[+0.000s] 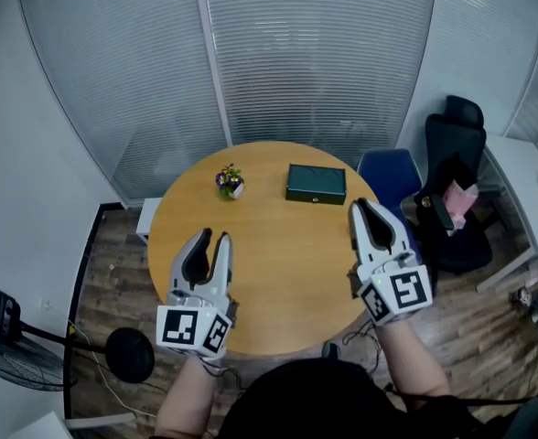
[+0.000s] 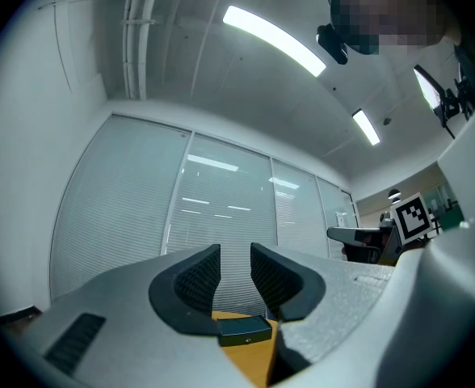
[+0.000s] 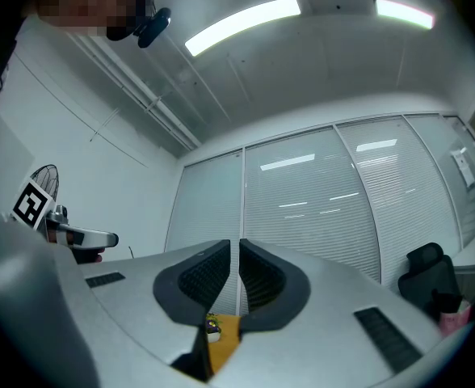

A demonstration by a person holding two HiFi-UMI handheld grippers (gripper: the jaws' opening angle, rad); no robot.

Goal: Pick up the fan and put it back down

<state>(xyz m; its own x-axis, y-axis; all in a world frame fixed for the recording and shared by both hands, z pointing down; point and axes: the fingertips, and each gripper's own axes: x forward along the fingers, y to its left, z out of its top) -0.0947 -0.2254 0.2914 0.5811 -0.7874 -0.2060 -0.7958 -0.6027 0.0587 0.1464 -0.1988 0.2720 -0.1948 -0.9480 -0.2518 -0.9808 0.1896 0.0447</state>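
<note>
Round wooden table point(image 1: 287, 245) filled the centre of the head view, in front of glass walls with blinds.

Black office chair point(image 1: 457, 154) stood right of the table, with a pink item point(image 1: 459, 197) resting on its seat; what it was could not be made out. Blue chair point(image 1: 390, 174) was pushed in between that chair and the table edge.

The fan point(image 1: 127, 355) stood on the wood floor at your lower left, well apart from both tongs, untouched.

You held the left gripper point(image 1: 212, 236) over the near left part of the table. Its jaws stood narrow, a slim gap only, nothing between them. You held the right gripper point(image 1: 359, 205) over the right edge, jaws all but touching, also empty.

Containers on the table:
- Dark green box point(image 1: 316, 184), far side, lid shut, contents not visible.
- Small white flower pot point(image 1: 236, 189), left of the box and apart from it, holding purple and yellow blooms with green leaves.
</note>
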